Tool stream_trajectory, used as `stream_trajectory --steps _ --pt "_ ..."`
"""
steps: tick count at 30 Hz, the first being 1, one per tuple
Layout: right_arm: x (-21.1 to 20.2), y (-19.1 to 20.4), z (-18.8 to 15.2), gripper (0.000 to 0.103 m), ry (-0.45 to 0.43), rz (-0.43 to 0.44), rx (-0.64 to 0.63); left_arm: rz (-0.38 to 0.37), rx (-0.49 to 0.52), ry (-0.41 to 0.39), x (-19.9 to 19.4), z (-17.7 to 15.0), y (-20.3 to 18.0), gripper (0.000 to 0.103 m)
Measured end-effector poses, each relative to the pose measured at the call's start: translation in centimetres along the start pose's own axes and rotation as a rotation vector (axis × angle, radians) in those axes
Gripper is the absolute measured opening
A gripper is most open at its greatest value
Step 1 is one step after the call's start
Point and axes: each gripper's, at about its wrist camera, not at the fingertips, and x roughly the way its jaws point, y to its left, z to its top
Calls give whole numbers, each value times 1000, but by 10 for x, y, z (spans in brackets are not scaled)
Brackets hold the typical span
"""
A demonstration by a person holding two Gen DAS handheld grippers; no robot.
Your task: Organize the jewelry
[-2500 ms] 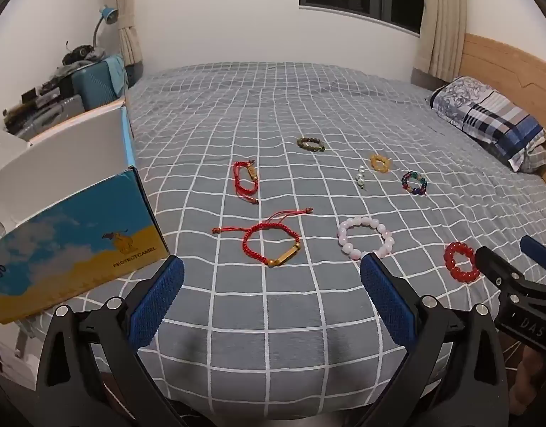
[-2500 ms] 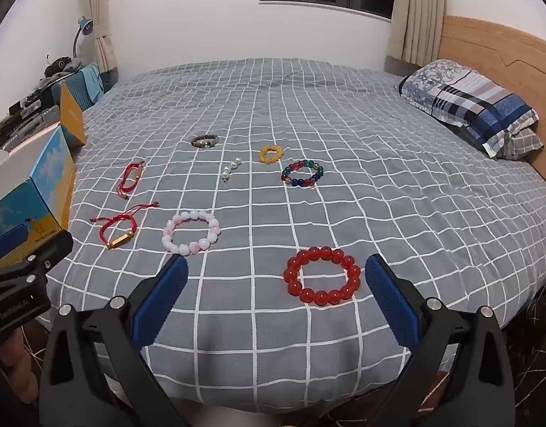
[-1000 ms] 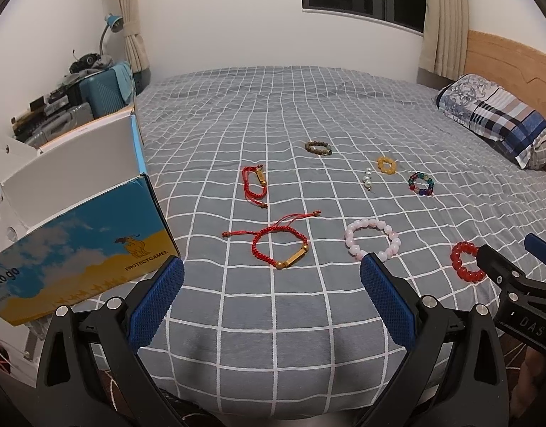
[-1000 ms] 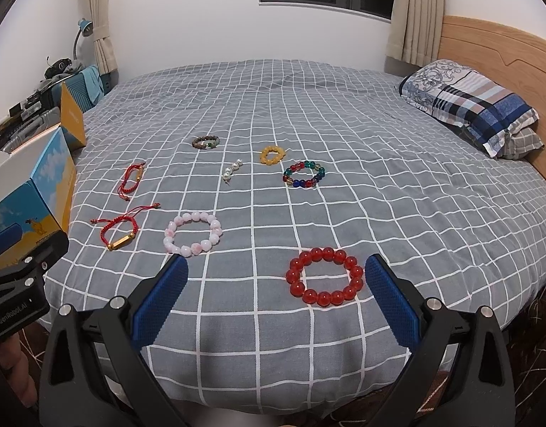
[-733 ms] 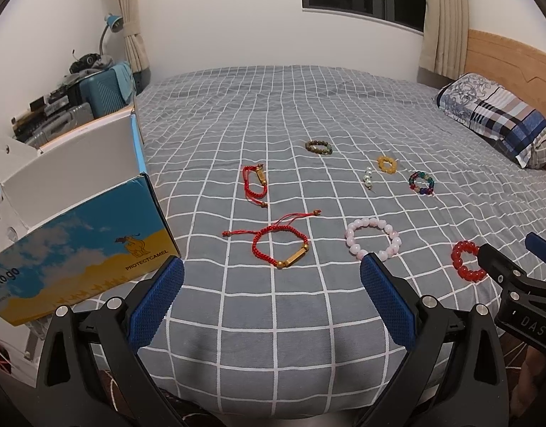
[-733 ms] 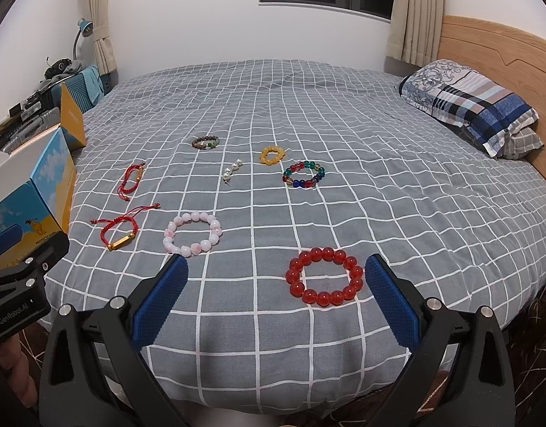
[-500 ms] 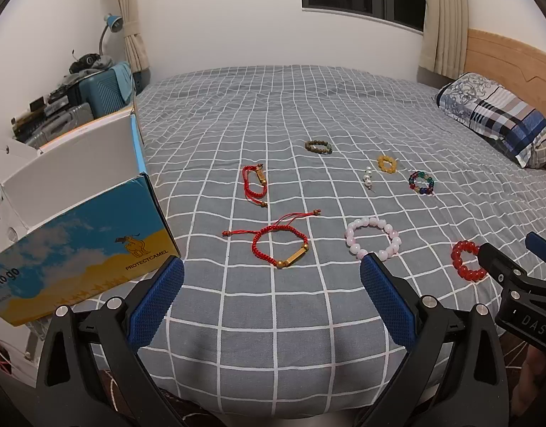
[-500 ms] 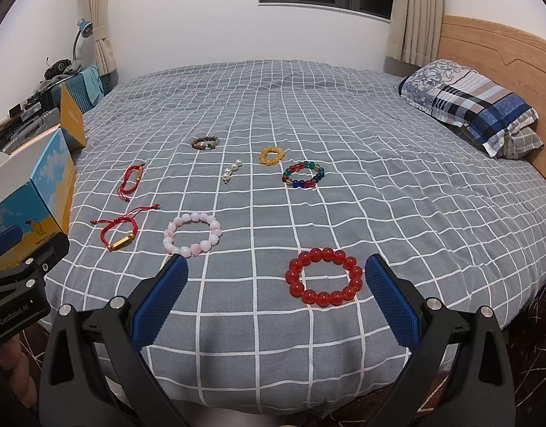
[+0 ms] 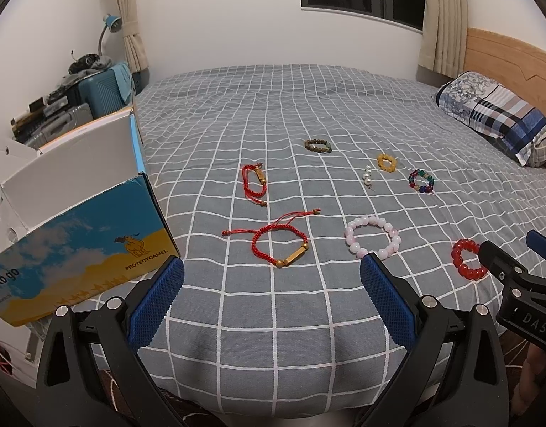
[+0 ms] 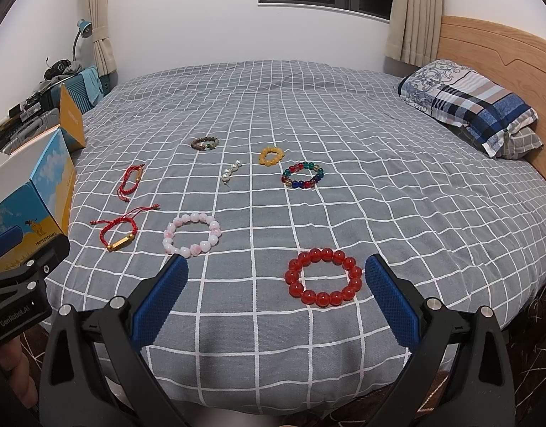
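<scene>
Several bracelets lie on a grey checked bedspread (image 9: 273, 320). Nearest my open left gripper (image 9: 271, 299) is a red cord bracelet with a gold tube (image 9: 279, 245); a second red cord bracelet (image 9: 253, 183) lies beyond it. A pink bead bracelet (image 9: 372, 236) (image 10: 192, 234) is in the middle. My right gripper (image 10: 276, 297) is open, and a red bead bracelet (image 10: 323, 281) lies just ahead between its fingers. Farther back lie a multicolour bracelet (image 10: 303, 175), a yellow one (image 10: 271, 156), a brown one (image 10: 204, 143) and a short pearl strand (image 10: 231, 172).
An open blue and yellow cardboard box (image 9: 84, 235) stands at the bed's left edge. A checked pillow (image 10: 468, 110) rests against the wooden headboard (image 10: 493, 49) at the right. A teal suitcase (image 9: 102, 87) and a cluttered shelf are beyond the box.
Both grippers have stayed open and nearly still; the left view has drifted back slightly since 2.5 s ago. No bracelet has moved.
</scene>
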Motion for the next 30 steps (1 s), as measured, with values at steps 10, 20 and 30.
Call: stream_trajectory --steps 10,20,30 --pt "0 -1 0 96 -1 1 0 0 0 2 1 0 0 97" --pt "0 0 0 96 0 1 -1 -1 0 2 1 0 0 97" --pt "-7 -9 20 96 -1 24 22 -48 7 28 -1 18 0 97"
